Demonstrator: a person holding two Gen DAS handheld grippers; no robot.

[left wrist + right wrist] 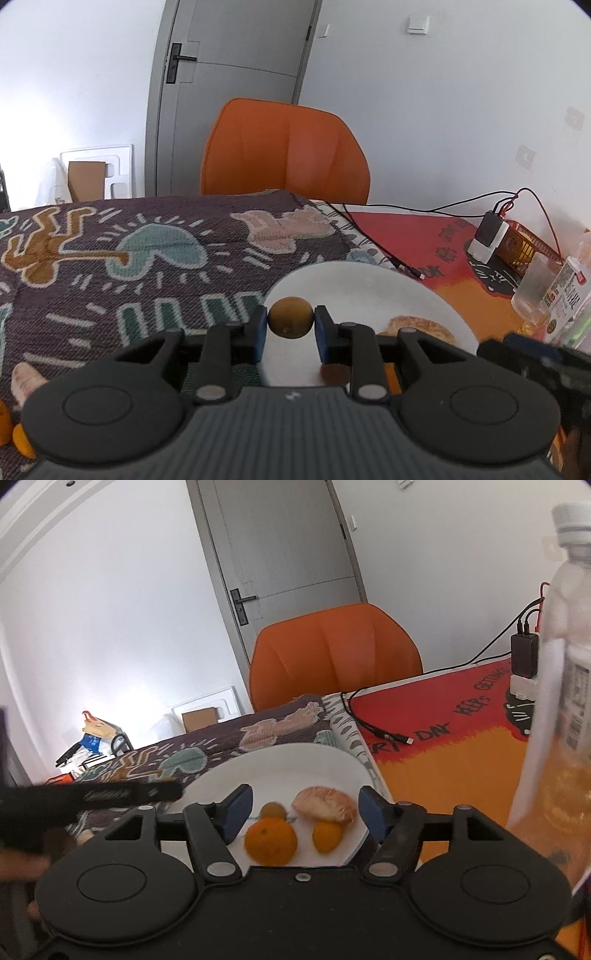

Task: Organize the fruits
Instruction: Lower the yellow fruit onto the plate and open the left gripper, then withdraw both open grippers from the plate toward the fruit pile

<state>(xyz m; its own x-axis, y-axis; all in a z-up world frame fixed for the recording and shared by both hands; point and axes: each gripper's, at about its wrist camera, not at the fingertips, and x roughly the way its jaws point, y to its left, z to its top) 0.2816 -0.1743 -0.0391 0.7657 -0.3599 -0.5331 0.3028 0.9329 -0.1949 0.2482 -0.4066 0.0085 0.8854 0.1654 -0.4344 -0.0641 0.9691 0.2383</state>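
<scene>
My left gripper (291, 323) is shut on a small round brownish-green fruit (291, 317), held over the left rim of the white plate (369, 280). A pale peeled fruit piece (417, 326) lies on the plate to its right. In the right wrist view the plate (295, 764) holds an orange (270, 840), a small orange fruit (327, 835), the peeled piece (325, 803) and a small brownish fruit (274, 809). My right gripper (304, 812) stands open just over the plate's near edge, its pads touching none of these. The left gripper (110, 794) shows as a dark blur at left.
The table wears a patterned dark cloth (147, 258) and a red-orange mat (443, 746). A clear bottle (561, 701) stands close on the right, with a charger (524, 657) and cables behind. An orange chair (332, 653) sits across. Loose orange fruits (20, 437) lie bottom left.
</scene>
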